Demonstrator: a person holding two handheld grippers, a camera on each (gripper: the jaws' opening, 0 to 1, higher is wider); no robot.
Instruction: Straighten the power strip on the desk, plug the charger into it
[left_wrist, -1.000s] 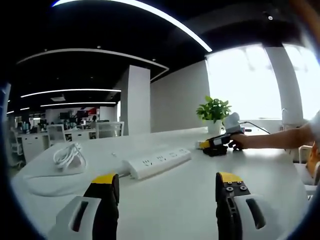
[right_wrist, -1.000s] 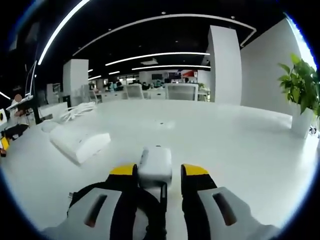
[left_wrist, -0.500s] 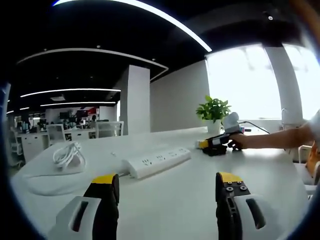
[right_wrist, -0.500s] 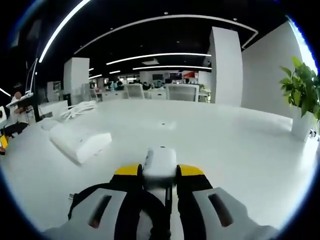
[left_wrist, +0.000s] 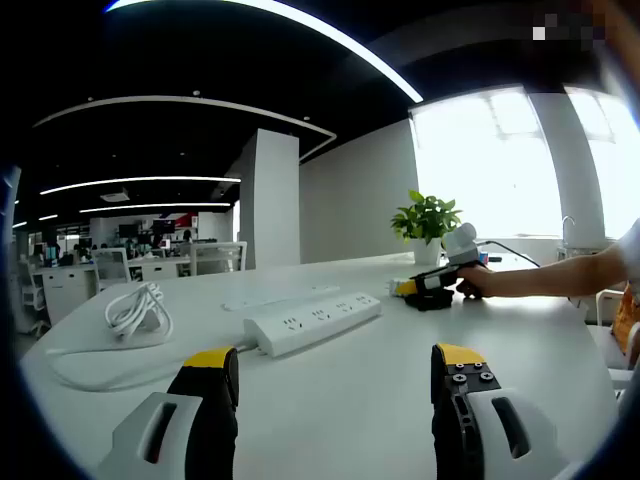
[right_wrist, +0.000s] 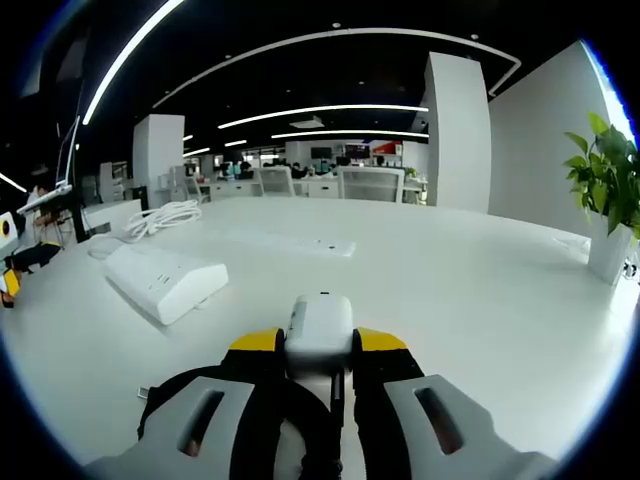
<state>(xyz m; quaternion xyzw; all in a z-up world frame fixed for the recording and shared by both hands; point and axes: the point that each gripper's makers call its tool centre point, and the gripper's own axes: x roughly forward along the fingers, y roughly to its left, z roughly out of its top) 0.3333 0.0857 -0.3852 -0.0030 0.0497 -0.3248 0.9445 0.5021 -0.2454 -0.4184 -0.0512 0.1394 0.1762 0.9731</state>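
A white power strip (left_wrist: 312, 322) lies slantwise on the white desk (left_wrist: 380, 400), ahead of my left gripper (left_wrist: 338, 382), which is open with nothing between its jaws. Its coiled white cable (left_wrist: 138, 310) rests at the left. In the right gripper view the strip (right_wrist: 165, 281) lies to the left and the coiled cable (right_wrist: 165, 217) lies beyond it. My right gripper (right_wrist: 318, 342) is shut on a white charger (right_wrist: 319, 325), held just above the desk. The right gripper (left_wrist: 432, 288) with a person's arm (left_wrist: 545, 278) reaches in from the right of the left gripper view.
A potted green plant (left_wrist: 427, 228) stands at the desk's far right edge, beside a bright window; the same plant (right_wrist: 608, 200) is at the right in the right gripper view. A small flat white object (right_wrist: 327, 247) lies mid-desk. Office desks and chairs (right_wrist: 330, 184) stand behind.
The right gripper's jaws closed on the charger and lifted it slightly off the desk. The left gripper stayed put, open.
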